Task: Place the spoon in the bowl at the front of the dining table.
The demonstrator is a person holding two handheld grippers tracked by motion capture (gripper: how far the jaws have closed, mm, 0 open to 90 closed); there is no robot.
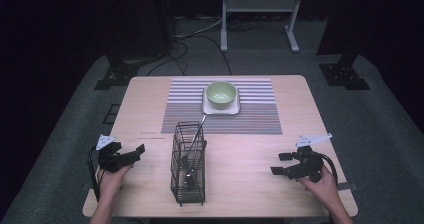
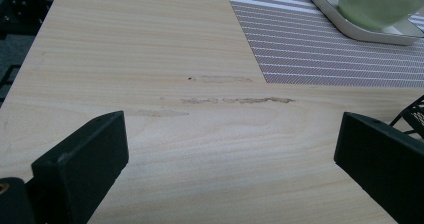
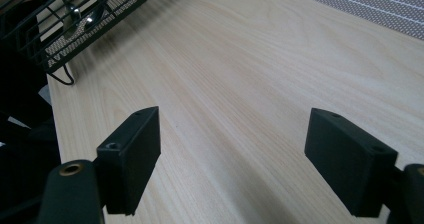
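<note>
The black wire cutlery basket [image 1: 188,165] stands upright on the near middle of the wooden table [image 1: 250,149], between the two grippers and apart from both. Inside it are metal utensils: one long handle [image 1: 196,132] leans out over the top rim toward the far side, and a shiny spoon-like piece [image 1: 188,176] lies low in the basket. How many utensils there are in total I cannot tell from the high view. In the right gripper view, a part of the same basket [image 3: 75,24] appears with shiny metal behind its wires.

Beyond the basket lies a striped placemat [image 1: 250,111], and on it a white square plate [image 1: 220,107] carries a pale green bowl [image 1: 221,94]. The bowl looks empty, and no cutlery lies on the mat beside it.

The left gripper [image 1: 131,154] rests low over the table on the left of the basket, and its jaws stand wide apart with only bare wood between them. The right gripper [image 1: 281,164] is at the right side, well apart from the basket, and its jaws are also wide, holding nothing.

My judgement is that the work looks like setting the place with cutlery from the basket, and that it is at the very beginning. The utensils are all in the basket, and neither gripper touches anything. What is left seems to be everything: to reach the basket, to take a utensil by its handle, to lift it out, and to lay it by the bowl.
</note>
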